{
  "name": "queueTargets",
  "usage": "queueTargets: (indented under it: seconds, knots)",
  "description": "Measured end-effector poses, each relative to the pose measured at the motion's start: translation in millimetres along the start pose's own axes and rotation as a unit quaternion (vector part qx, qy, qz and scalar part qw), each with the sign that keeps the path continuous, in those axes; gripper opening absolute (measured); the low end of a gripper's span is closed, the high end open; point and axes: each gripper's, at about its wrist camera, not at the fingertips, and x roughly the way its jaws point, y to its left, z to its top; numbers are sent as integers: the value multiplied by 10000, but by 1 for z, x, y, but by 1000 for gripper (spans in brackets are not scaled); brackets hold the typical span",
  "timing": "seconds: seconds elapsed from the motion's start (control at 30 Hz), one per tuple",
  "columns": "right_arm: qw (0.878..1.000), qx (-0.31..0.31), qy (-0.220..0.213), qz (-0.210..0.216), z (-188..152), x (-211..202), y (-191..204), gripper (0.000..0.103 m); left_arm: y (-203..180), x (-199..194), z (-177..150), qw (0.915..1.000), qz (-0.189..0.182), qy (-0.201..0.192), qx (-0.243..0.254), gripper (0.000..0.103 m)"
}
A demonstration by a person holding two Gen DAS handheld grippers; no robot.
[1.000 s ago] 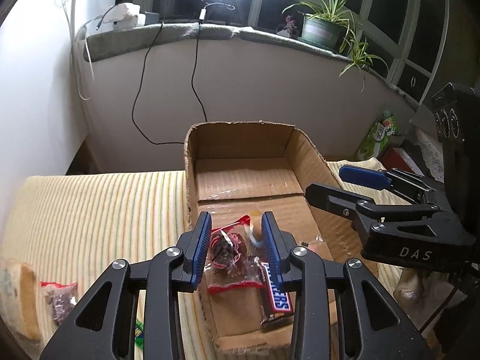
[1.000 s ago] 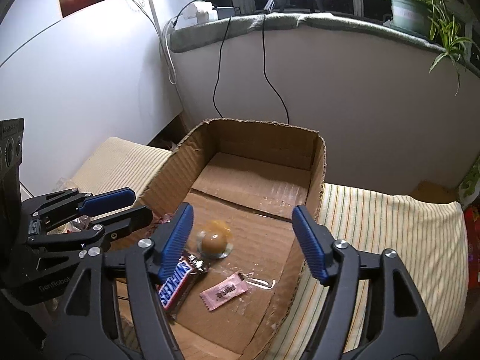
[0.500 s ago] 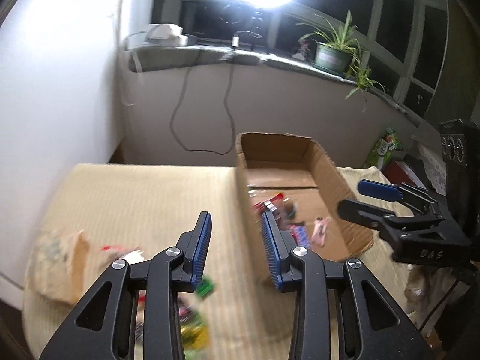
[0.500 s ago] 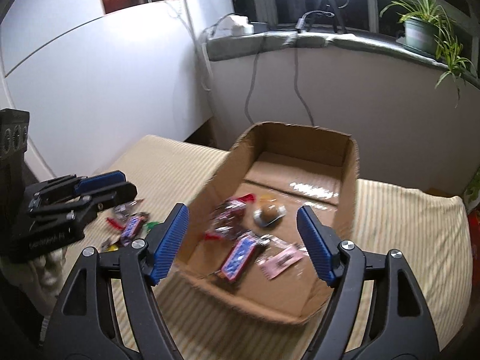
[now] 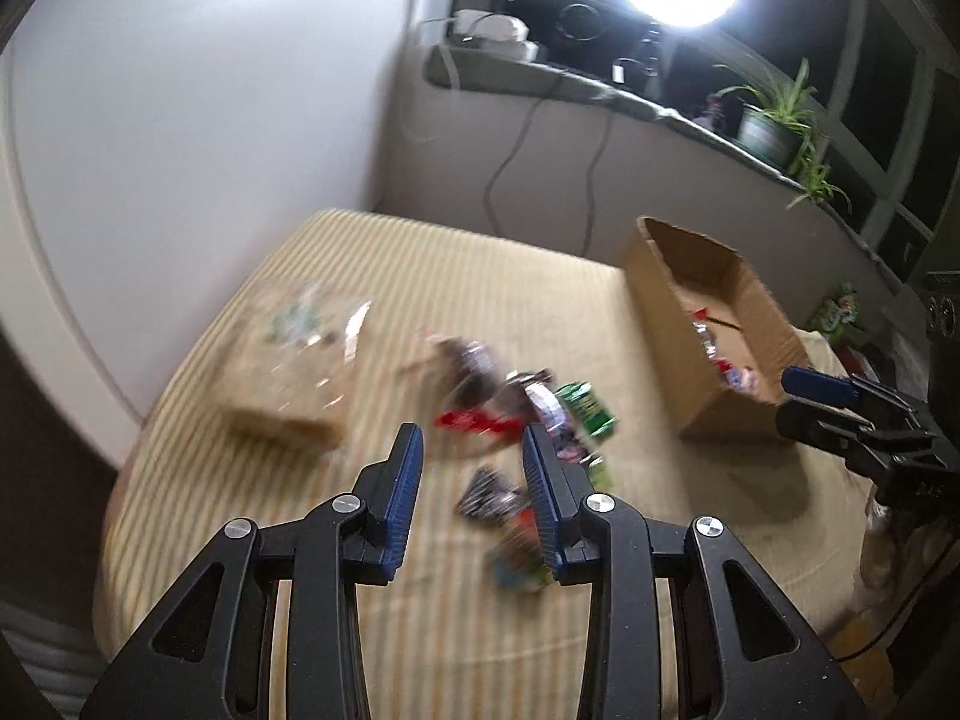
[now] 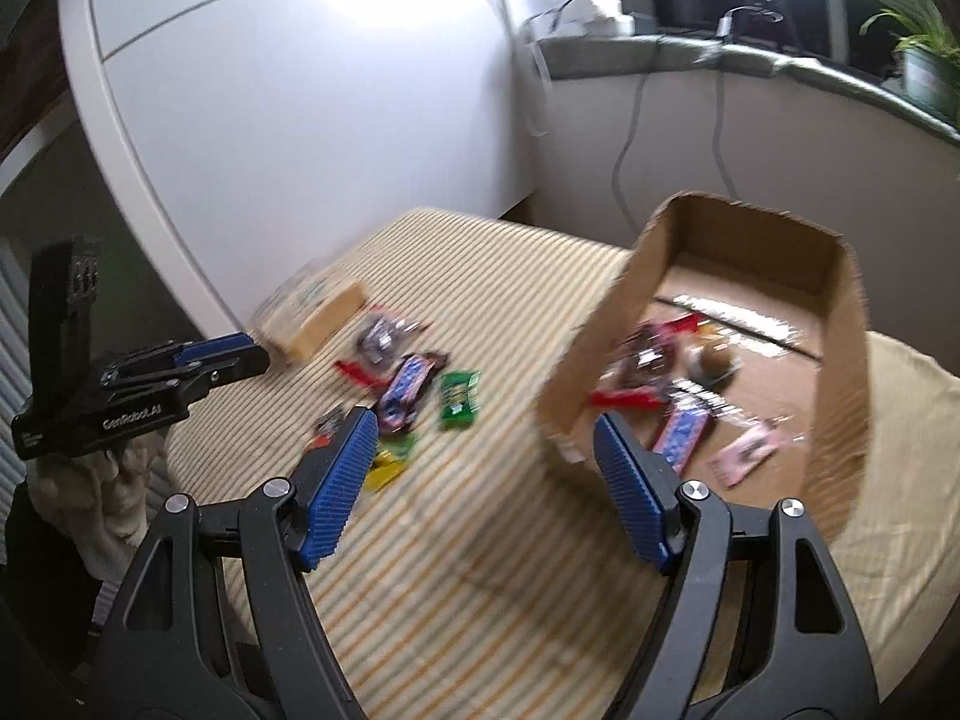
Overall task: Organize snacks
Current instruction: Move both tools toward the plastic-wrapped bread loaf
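Several loose snack packets [image 5: 510,408] lie blurred on the striped yellow cloth [image 5: 420,276], among them a green packet [image 6: 459,399] and a blue bar [image 6: 408,387]. My left gripper [image 5: 474,480] hovers just short of this pile, open with a narrow gap and nothing between its blue pads. The cardboard box [image 6: 600,324] stands to the right and holds several snacks, including a blue bar [image 6: 681,435] and a pink packet [image 6: 744,456]. My right gripper [image 6: 486,480] is wide open and empty, in front of the box's near left corner. In the left wrist view the box [image 5: 660,312] is far right.
A tan bagged loaf-like package [image 5: 288,372] lies left of the pile near the white wall. Cables hang from the window ledge behind the table, where a potted plant [image 5: 774,132] stands. Each gripper shows in the other's view: right [image 5: 792,402], left [image 6: 255,357].
Both grippers have swung left, away from the box. The left one, earlier over the snacks in the box, now faces the loose pile on the cloth. Both stayed empty.
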Motion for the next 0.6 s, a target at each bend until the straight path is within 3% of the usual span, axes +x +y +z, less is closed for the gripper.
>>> queueTargets:
  seconds: [0.2, 0.23, 0.3, 0.37, 0.5, 0.6]
  knots:
    - [9993, -102, 246, 246, 3, 23, 29, 77, 34, -5, -12, 9991, 185, -5, -378, 33]
    - [9992, -133, 263, 272, 6, 27, 33, 77, 41, -5, -13, 9987, 216, -6, -452, 36]
    - [9987, -228, 306, 345, 13, 37, 46, 77, 54, -5, -14, 9978, 252, -36, -607, 51]
    - [9978, -332, 361, 435, 20, 48, 60, 77, 65, -5, -12, 9971, 269, -62, -713, 51]
    - [9966, -322, 499, 563, 35, 74, 77, 89, 82, -1, -10, 9960, 250, -94, -856, 60]
    - [9949, -155, 645, 759, 50, 93, 82, 90, 90, 4, -8, 9958, 222, -71, -882, 65]
